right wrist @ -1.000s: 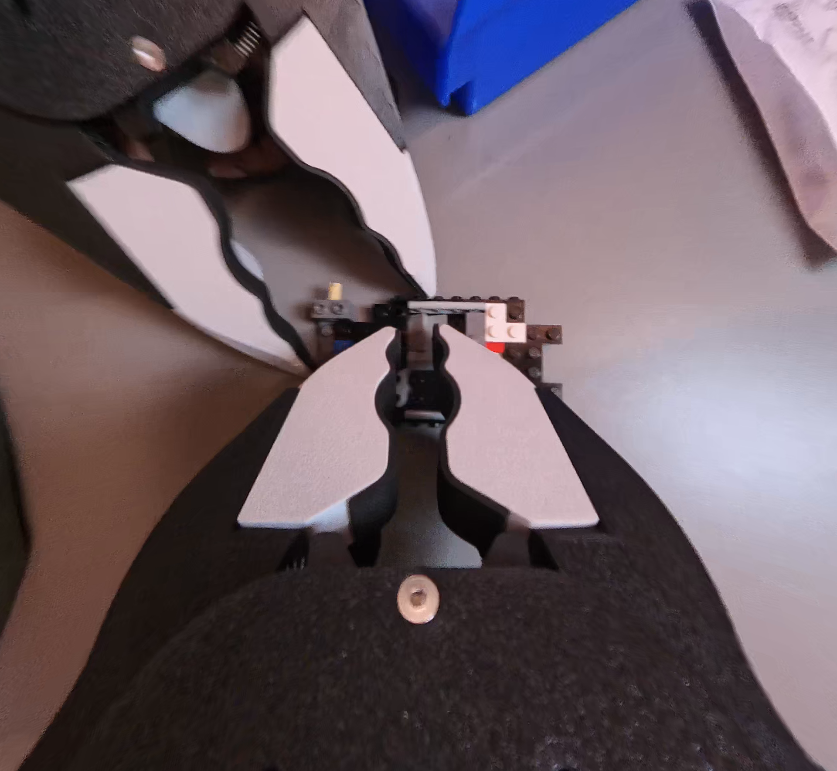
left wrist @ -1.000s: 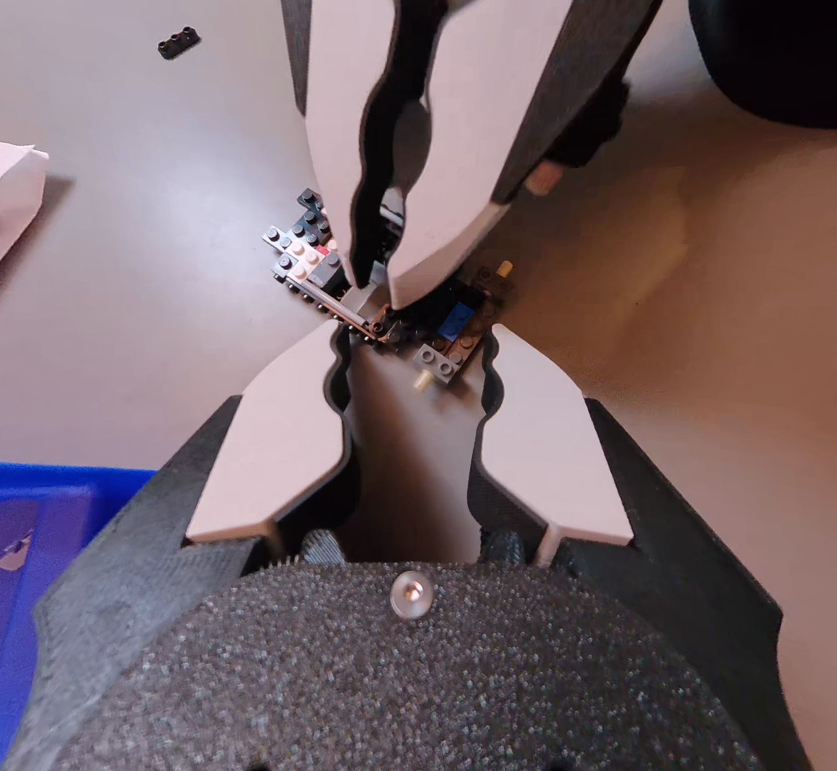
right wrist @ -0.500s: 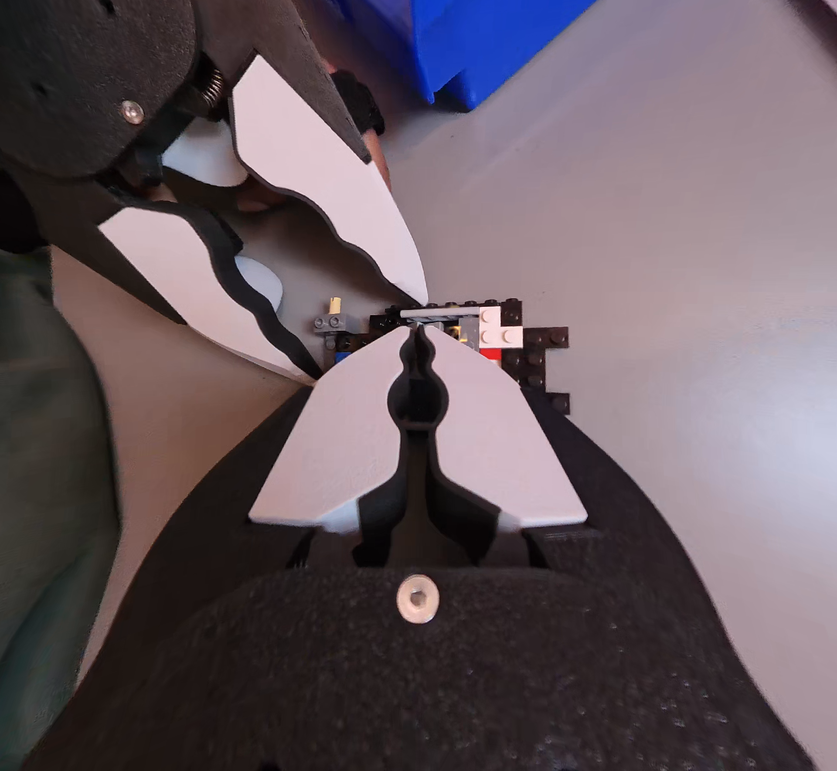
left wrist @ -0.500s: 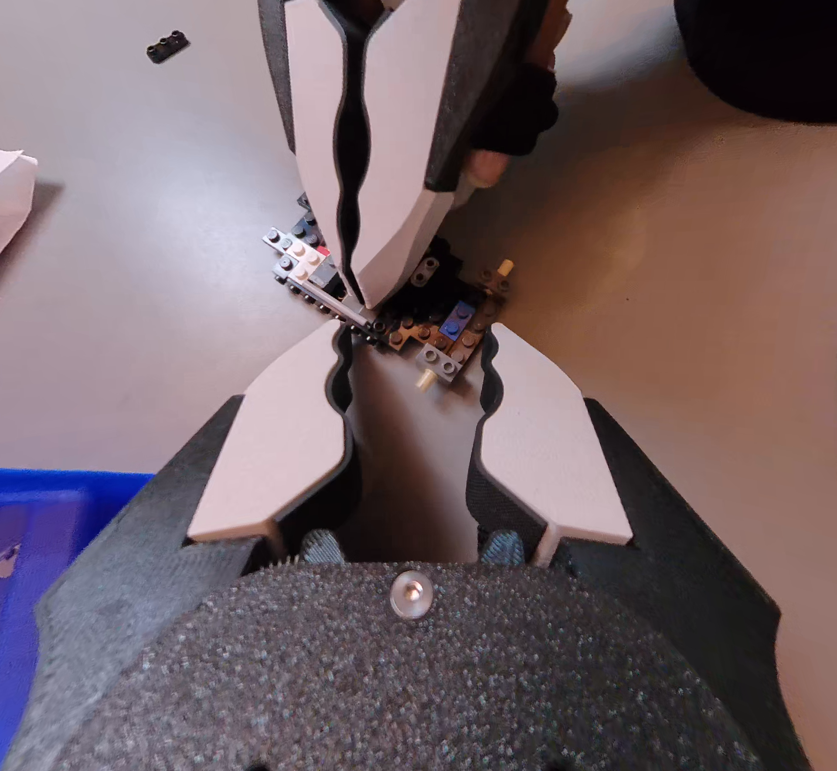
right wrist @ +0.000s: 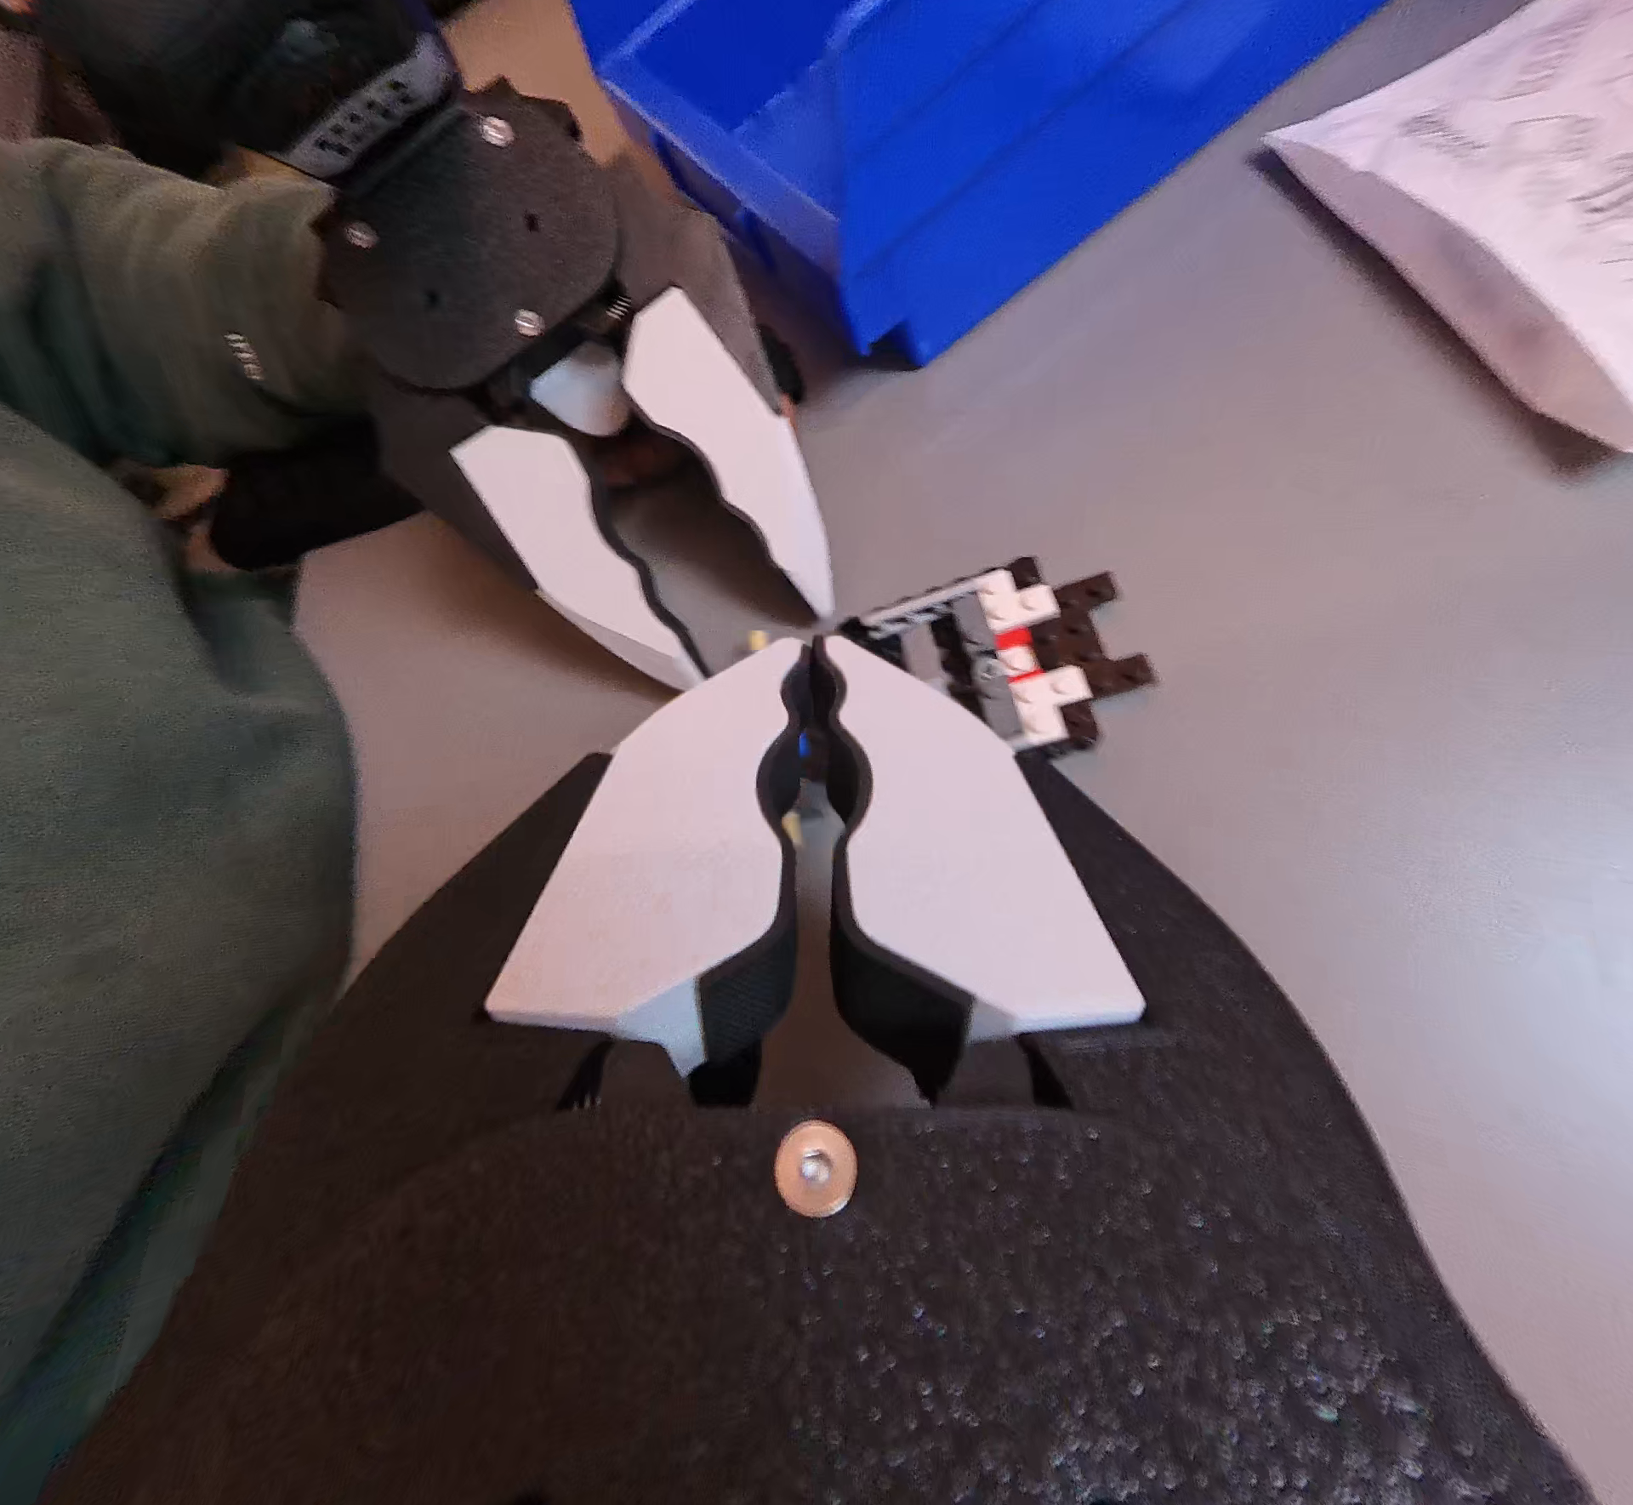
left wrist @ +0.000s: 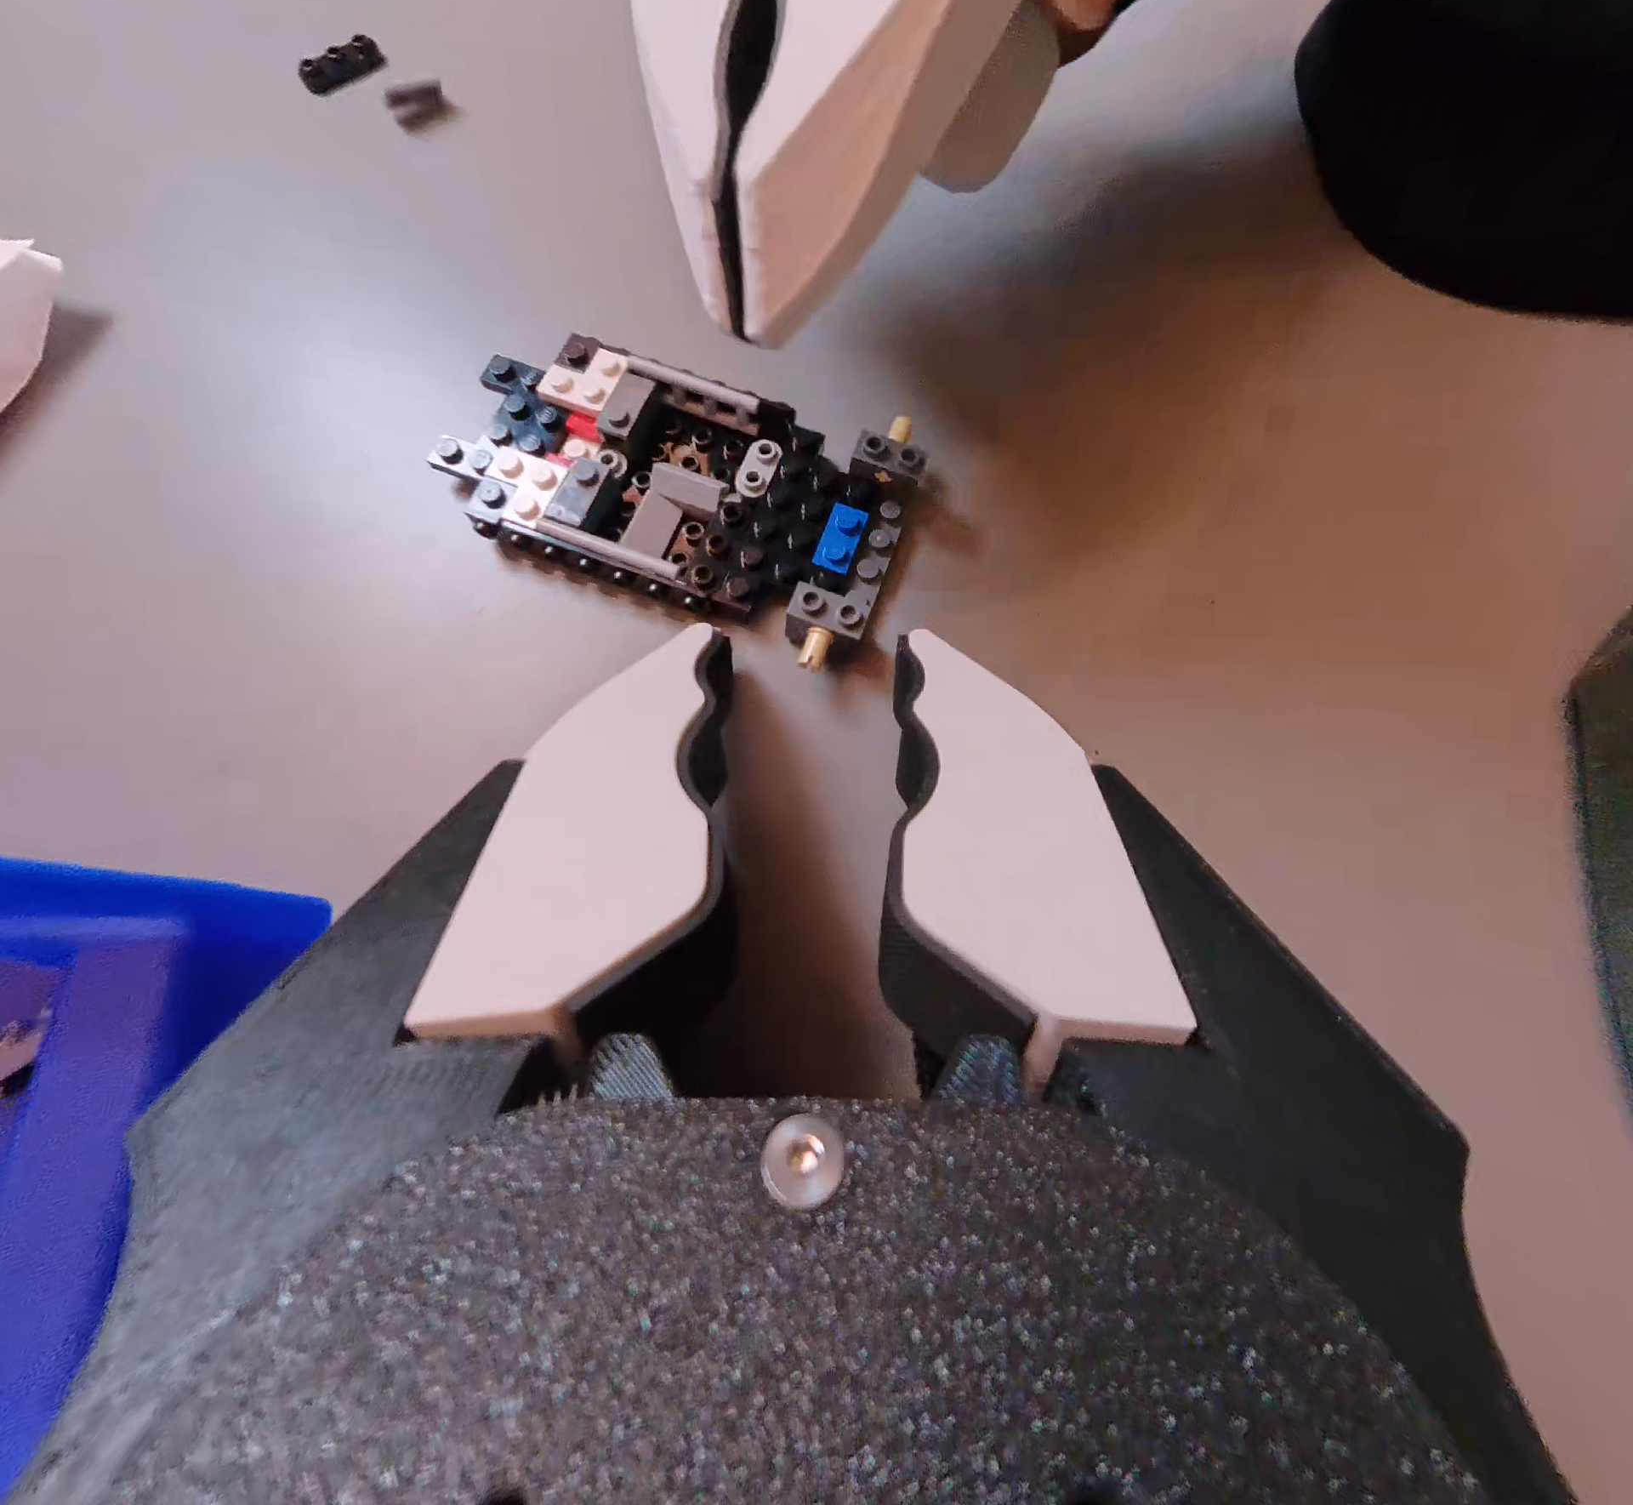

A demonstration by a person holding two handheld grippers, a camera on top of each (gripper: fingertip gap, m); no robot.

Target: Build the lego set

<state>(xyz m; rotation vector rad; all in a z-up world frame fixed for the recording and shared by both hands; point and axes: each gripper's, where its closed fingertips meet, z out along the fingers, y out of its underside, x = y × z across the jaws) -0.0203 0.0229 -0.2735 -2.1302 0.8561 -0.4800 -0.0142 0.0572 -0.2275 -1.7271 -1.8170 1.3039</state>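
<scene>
my left claw (left wrist: 808, 649) gapes empty at frame centre, just beside the brick model (left wrist: 680, 490) lying flat on the worktop (left wrist: 1149, 579); my right claw (right wrist: 815, 645) hovers pinched closed, gripping nothing.

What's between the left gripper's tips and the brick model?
Only bare table. The left wrist view shows the open left gripper just short of the brick model, not touching.

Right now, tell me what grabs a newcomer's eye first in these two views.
The small brick-built model, mostly black with white, red and blue pieces, lies flat on the grey table between the two grippers. The left gripper sits open just short of it; the right gripper hangs shut above its far edge. A blue bin stands behind.
</scene>
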